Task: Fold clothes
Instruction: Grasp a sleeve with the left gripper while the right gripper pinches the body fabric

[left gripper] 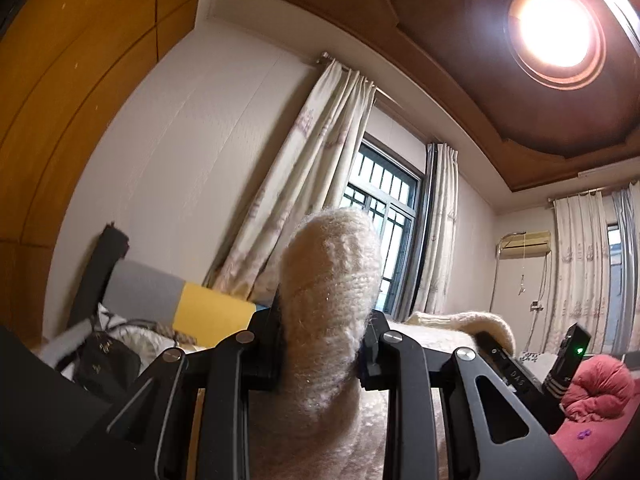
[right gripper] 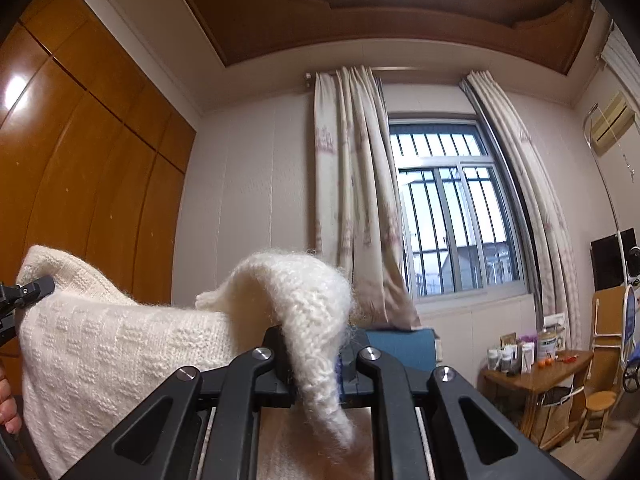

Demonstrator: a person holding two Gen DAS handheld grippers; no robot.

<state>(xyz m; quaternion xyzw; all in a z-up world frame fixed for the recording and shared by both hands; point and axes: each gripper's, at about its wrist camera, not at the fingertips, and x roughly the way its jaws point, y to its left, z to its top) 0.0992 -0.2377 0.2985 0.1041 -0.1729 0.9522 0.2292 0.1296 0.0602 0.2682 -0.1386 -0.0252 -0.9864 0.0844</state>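
Both tools are clamped on the cream knitted sweater (right gripper: 120, 344), the left tool (left gripper: 326, 354) and right tool (right gripper: 316, 364) each pinching a bunched edge, so the knit hangs stretched crosswise between them, above the bed (left gripper: 436, 334).

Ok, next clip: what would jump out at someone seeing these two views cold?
The fluffy cream knit sweater fills the foreground, a fold pinched in the right gripper and another bunch standing up from the left gripper. Behind, a barred window between pale curtains sits mid-wall. In the left wrist view a glaring ceiling lamp burns at upper right.
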